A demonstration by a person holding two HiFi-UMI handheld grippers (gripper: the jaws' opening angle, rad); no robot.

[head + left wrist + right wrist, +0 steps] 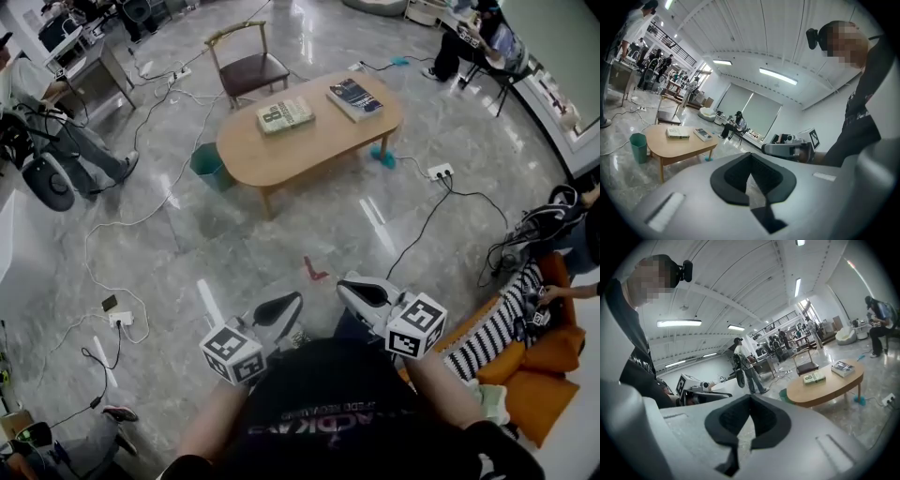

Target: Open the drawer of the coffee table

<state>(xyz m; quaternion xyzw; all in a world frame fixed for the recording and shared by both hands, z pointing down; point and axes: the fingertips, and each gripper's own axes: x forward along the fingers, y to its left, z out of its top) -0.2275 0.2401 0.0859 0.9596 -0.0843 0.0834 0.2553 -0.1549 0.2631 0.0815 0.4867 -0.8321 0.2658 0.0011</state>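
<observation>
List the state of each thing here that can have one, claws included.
Left claw: shut, empty.
Right claw: shut, empty.
Coffee table: upright, no drawer seen pulled out.
Green book: closed, flat on the table.
Dark book: closed, flat on the table.
Chair: upright, seat empty.
Bin: upright beside the table.

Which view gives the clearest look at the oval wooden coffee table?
The head view: the oval, light wooden coffee table shows whole from above, top and legs. Both gripper views catch it small and side-on in the distance.
</observation>
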